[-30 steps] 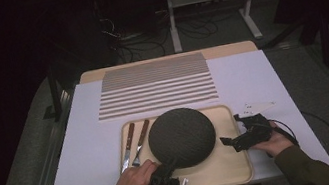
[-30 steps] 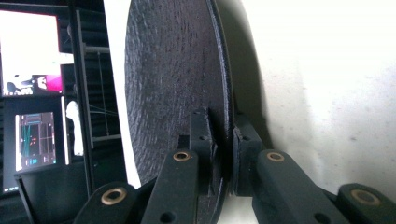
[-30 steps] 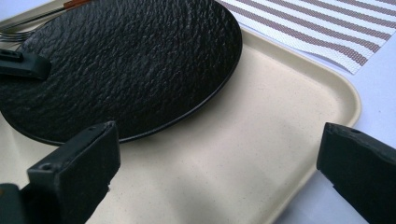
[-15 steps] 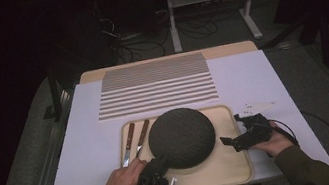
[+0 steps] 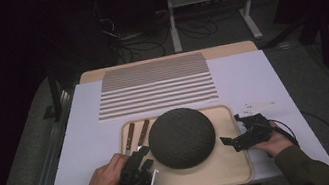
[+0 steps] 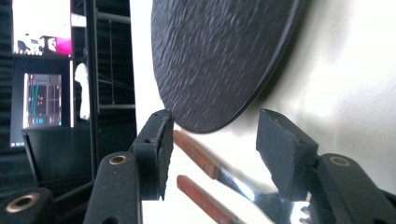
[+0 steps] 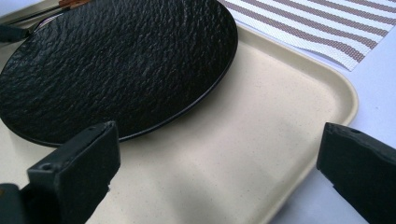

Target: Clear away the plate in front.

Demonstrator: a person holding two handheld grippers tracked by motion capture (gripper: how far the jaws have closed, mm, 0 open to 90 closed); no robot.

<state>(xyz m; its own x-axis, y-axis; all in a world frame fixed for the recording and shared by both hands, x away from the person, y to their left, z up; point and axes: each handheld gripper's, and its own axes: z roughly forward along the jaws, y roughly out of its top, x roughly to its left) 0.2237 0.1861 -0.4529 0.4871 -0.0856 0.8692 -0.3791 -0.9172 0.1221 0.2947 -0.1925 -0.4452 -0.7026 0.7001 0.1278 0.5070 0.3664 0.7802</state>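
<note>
Black slate plate (image 5: 182, 138) sits free on the tray (image 5: 226, 173): your left gripper (image 5: 136, 165) has just spread its fingers, probably releasing it; right gripper (image 5: 241, 138) fingers gape, empty.

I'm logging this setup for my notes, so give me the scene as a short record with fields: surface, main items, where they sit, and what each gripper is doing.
surface: white sheet on the table
mat: striped placemat, beyond the tray
tray: beige tray, near edge
plate: black plate on the tray
cutlery: two wooden-handled pieces, left of the plate
left gripper: jaws have just been opening, nothing pressed between them, at the plate's left rim
right gripper: open, pointing at the plate's right side
</note>
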